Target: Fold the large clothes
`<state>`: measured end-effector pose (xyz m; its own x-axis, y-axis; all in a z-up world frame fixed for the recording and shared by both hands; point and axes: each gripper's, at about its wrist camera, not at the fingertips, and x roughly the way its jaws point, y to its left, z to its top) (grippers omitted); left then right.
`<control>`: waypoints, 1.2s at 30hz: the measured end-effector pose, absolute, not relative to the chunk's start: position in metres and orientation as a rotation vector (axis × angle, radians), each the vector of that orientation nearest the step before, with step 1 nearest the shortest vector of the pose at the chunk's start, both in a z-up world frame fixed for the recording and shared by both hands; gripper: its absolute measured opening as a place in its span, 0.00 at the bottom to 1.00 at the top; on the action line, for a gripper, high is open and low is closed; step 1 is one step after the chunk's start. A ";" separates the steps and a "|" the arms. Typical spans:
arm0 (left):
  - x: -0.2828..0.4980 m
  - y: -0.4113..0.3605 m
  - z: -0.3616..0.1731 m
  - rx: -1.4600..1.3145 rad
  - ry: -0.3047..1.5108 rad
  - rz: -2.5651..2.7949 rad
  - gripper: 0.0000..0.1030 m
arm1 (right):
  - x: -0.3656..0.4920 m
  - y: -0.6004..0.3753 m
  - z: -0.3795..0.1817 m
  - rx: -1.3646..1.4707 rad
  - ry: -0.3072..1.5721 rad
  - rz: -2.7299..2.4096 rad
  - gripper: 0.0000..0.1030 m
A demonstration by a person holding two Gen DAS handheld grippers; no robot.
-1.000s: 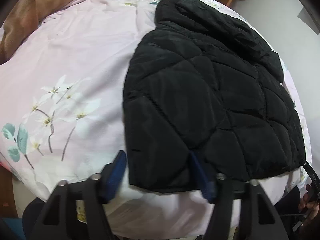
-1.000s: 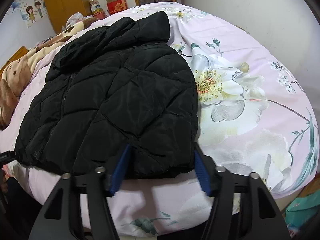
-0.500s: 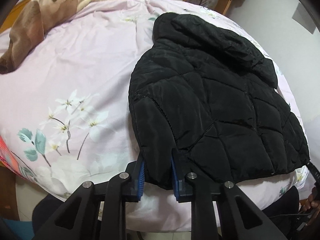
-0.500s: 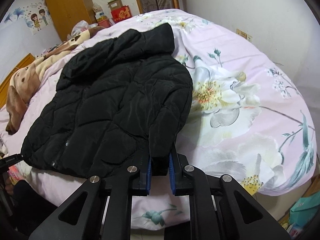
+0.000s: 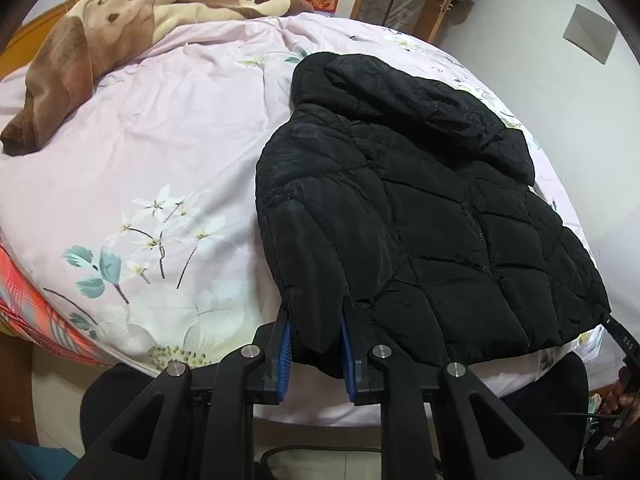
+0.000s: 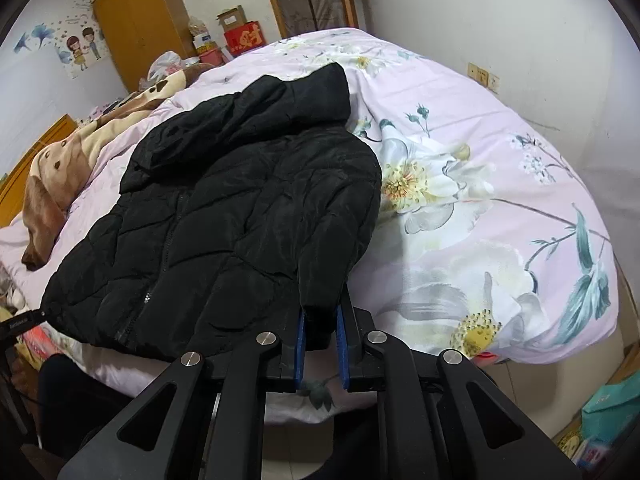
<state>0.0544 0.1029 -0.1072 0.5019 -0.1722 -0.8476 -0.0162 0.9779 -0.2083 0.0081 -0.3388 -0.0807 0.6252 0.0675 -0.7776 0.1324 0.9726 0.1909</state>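
Observation:
A black quilted hooded jacket (image 5: 420, 216) lies front up on the pink floral bed, hood away from me. My left gripper (image 5: 316, 344) is shut on the cuff of its left-side sleeve (image 5: 316, 280), lifted a little off the bed near the front edge. In the right wrist view the jacket (image 6: 224, 216) fills the left half. My right gripper (image 6: 322, 340) is shut on the cuff of the other sleeve (image 6: 332, 256), also raised slightly. Each blue pad (image 5: 285, 354) presses the cuff.
The pink floral duvet (image 5: 160, 160) covers the bed. A brown dog-print blanket (image 5: 80, 44) lies at the far left. A wardrobe (image 6: 136, 36), boxes (image 6: 244, 36) and a wall (image 6: 500, 20) stand beyond. The bed's front edge drops off just below both grippers.
Both grippers went from open around the sleeve cuffs to shut on them, then pulled back and up, lifting the cuffs off the bed.

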 end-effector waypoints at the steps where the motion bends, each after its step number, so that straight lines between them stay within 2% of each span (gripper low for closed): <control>1: 0.053 0.103 -0.106 -0.195 1.041 -0.096 0.20 | 0.006 -0.338 -0.078 0.233 0.894 -0.036 0.12; 16: 0.045 0.109 -0.083 -0.212 1.040 -0.117 0.20 | -0.016 -0.339 -0.052 0.220 0.899 -0.007 0.12; 36: 0.154 0.112 -0.026 -0.270 0.933 -0.163 0.20 | 0.069 -0.313 0.010 0.106 0.796 0.025 0.12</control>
<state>0.1540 0.1124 -0.0264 0.5869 -0.2541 -0.7688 0.0216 0.9541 -0.2988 0.0688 -0.3126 0.0102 0.6994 0.0626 -0.7120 0.0176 0.9944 0.1047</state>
